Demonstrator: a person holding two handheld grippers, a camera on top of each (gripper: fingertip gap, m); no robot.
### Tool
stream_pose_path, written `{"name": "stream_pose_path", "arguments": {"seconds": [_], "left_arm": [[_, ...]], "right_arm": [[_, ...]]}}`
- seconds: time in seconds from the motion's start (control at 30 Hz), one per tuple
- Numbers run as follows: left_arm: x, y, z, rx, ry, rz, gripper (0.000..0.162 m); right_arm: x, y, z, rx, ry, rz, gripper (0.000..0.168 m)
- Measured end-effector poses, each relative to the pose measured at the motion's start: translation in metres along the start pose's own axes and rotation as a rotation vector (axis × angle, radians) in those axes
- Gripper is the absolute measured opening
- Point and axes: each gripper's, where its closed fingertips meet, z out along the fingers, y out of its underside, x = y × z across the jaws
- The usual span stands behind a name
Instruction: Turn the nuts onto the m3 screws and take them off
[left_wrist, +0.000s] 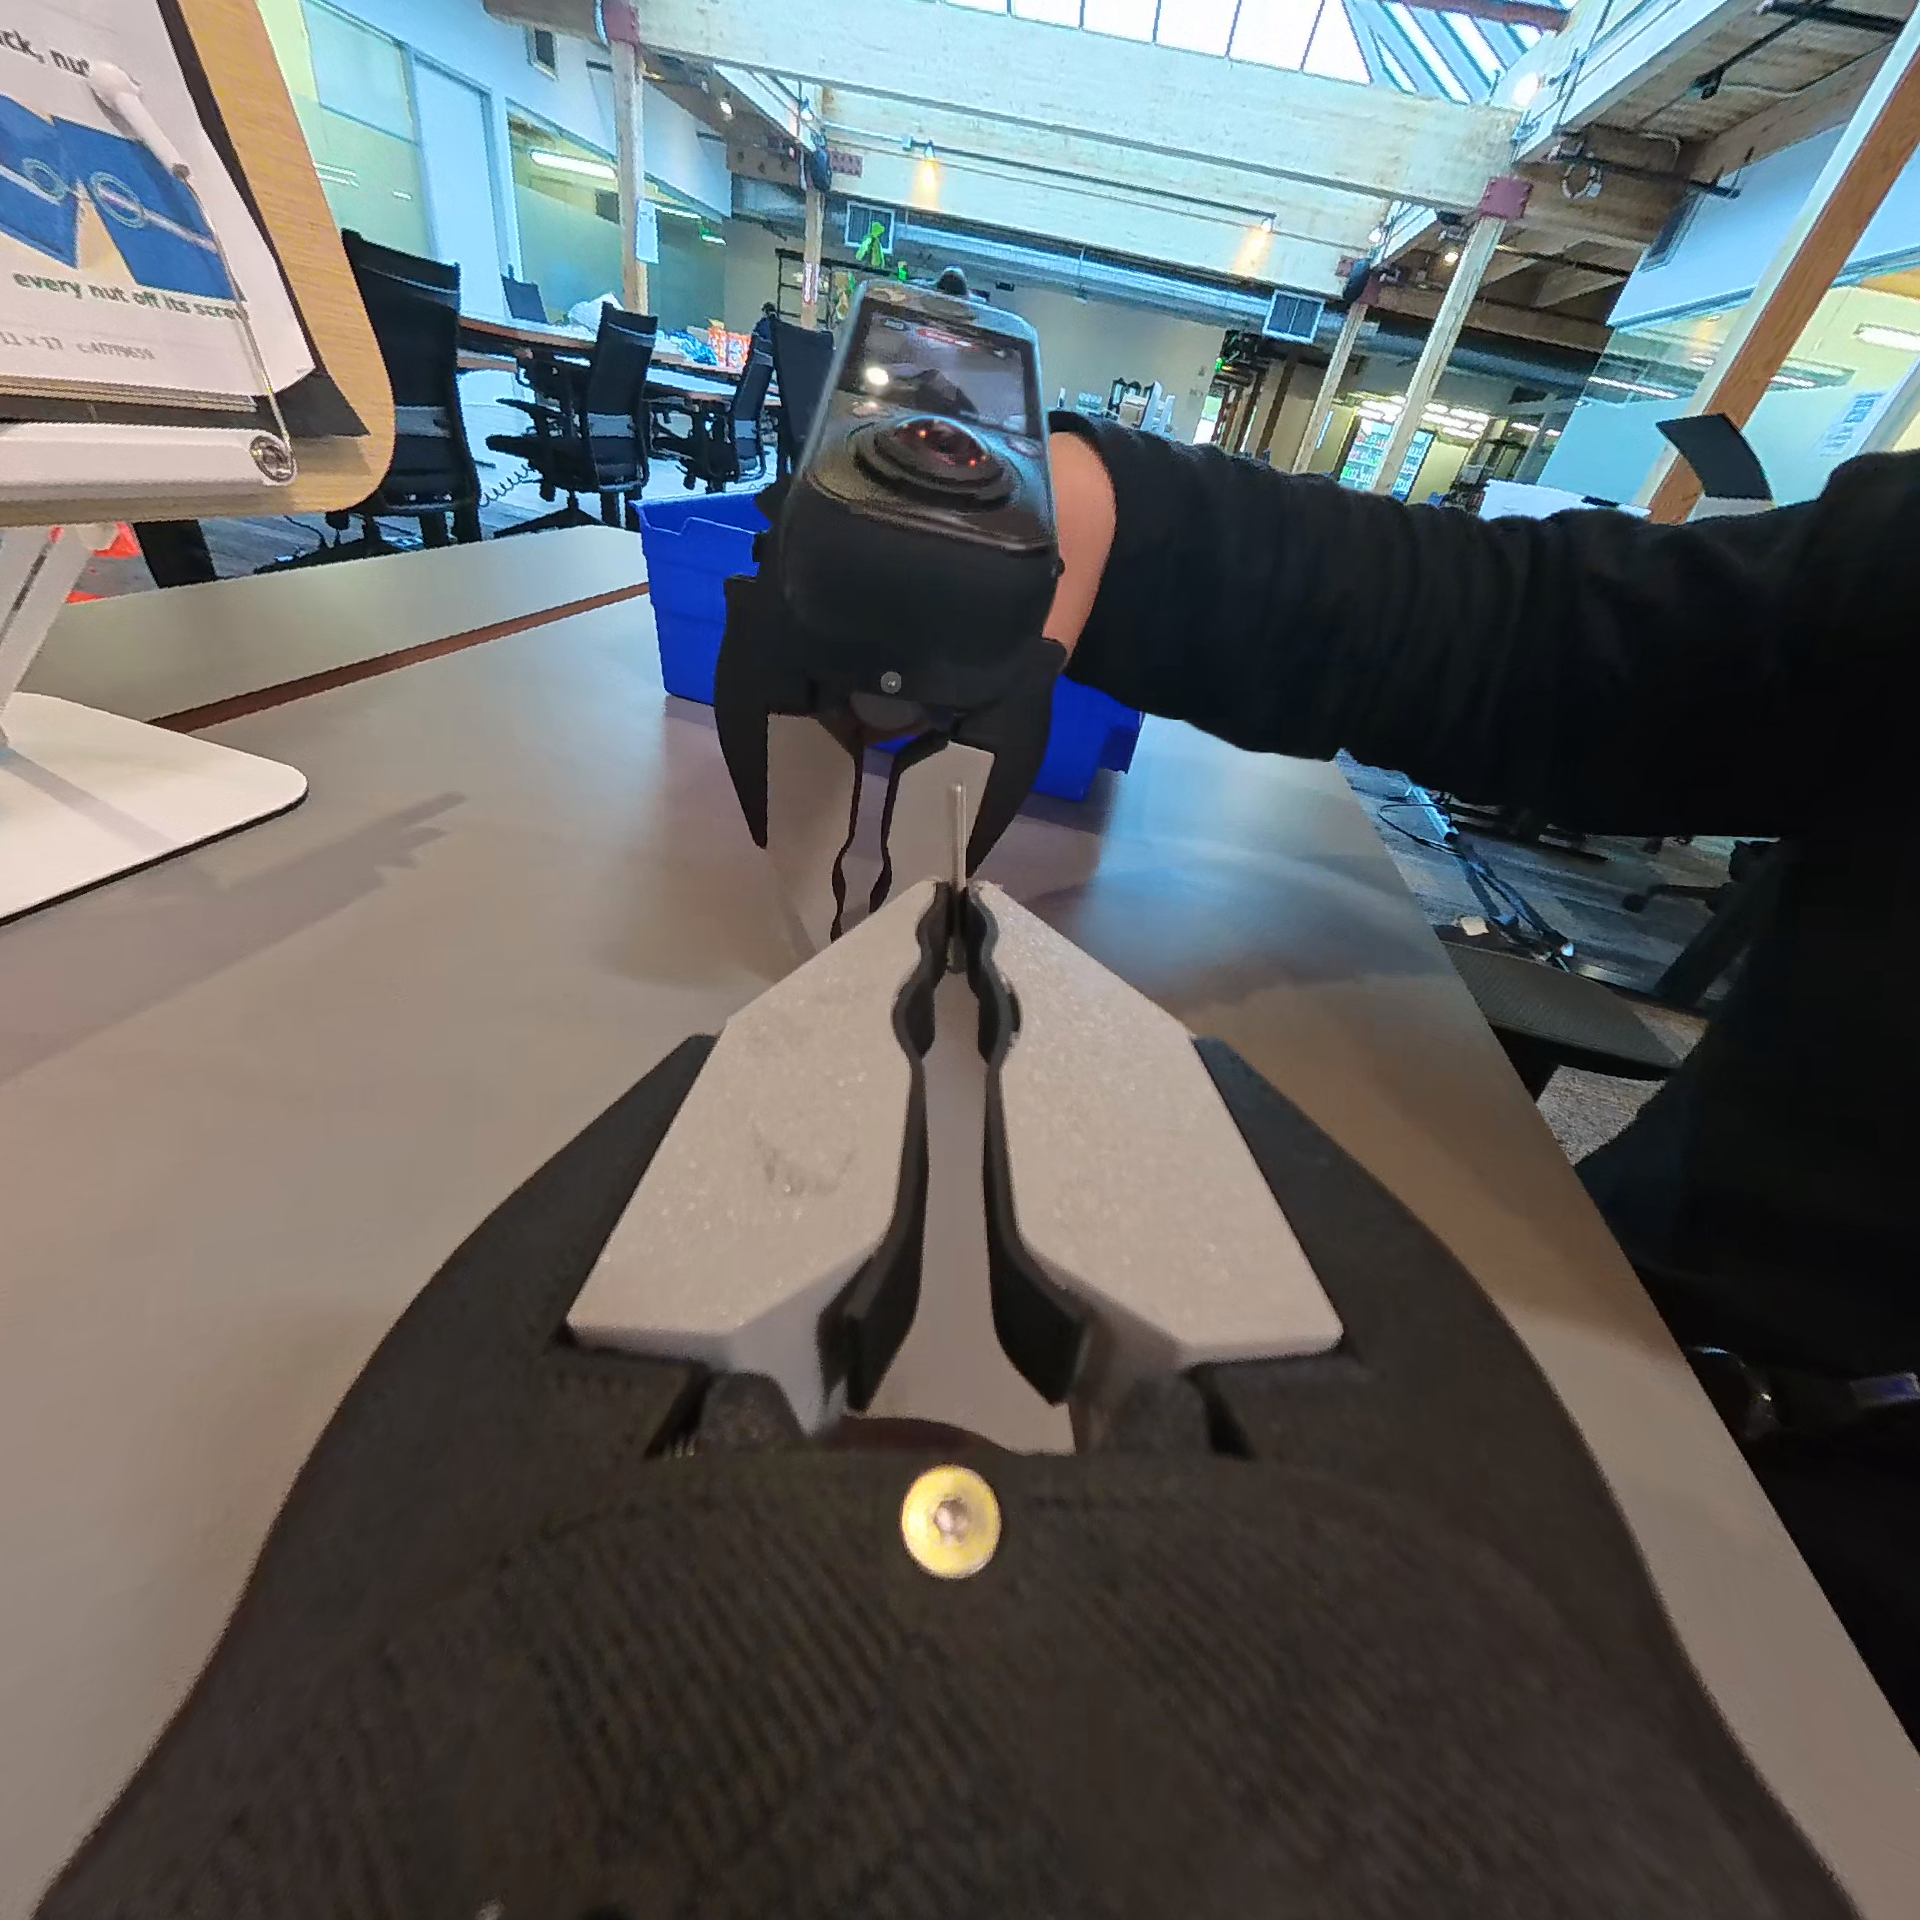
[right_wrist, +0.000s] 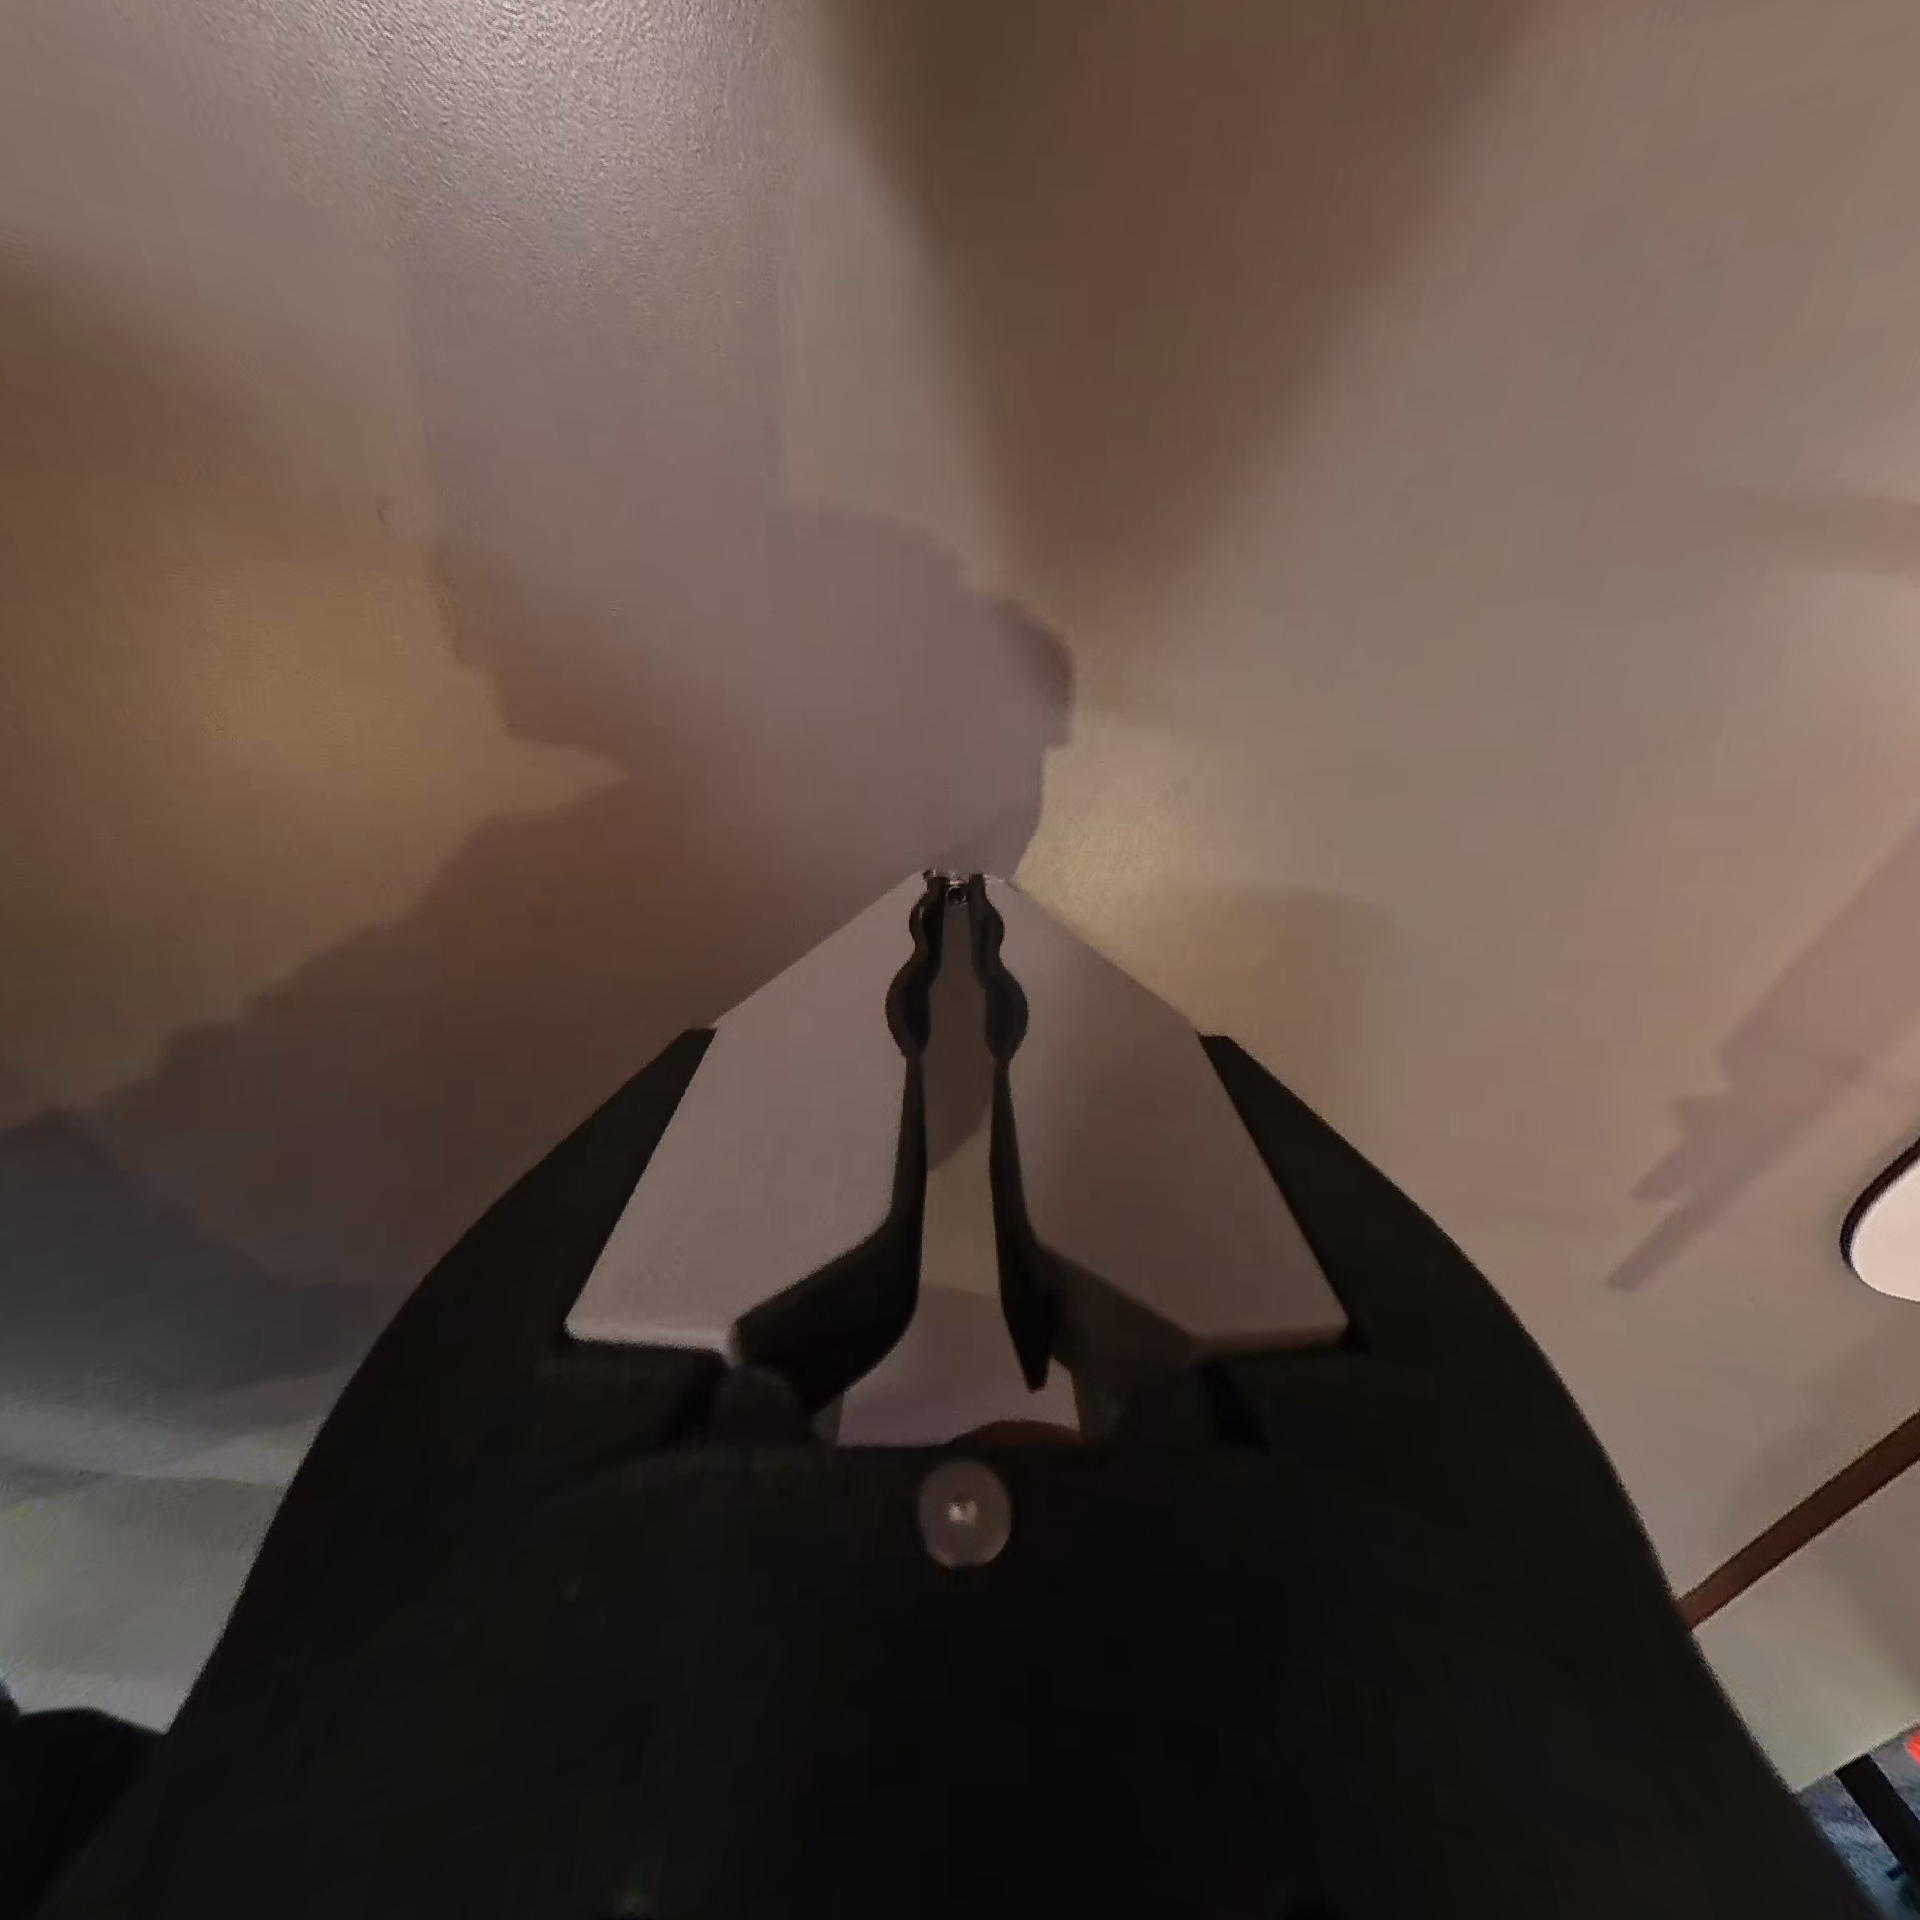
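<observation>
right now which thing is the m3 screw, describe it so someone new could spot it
Start at the long grey table with the blue bin at its far end. In front of that bin the left gripper is shut on the m3 screw. It is the thin silver pin standing upright from the pale fingertips, the only bright metal between the two black grippers.

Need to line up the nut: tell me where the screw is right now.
In the left wrist view the screw stands upright at centre, pinched in the left hand-held gripper, just below the right hand-held gripper.
</observation>
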Motion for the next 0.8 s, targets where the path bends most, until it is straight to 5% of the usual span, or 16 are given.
{"name": "stream_pose_path", "arguments": {"seconds": [0.37, 0.8], "left_arm": [[0.0000, 0.0001, 0.0001, 0.000, 0.002, -0.003, 0.000], [0.0004, 0.0006, 0.0005, -0.004, 0.003, 0.000, 0.000]], "right_arm": [[0.0010, -0.0012, -0.0013, 0.199, -0.019, 0.102, 0.001], [0.0047, -0.0047, -0.0082, 0.197, 0.029, 0.072, 0.002]]}}
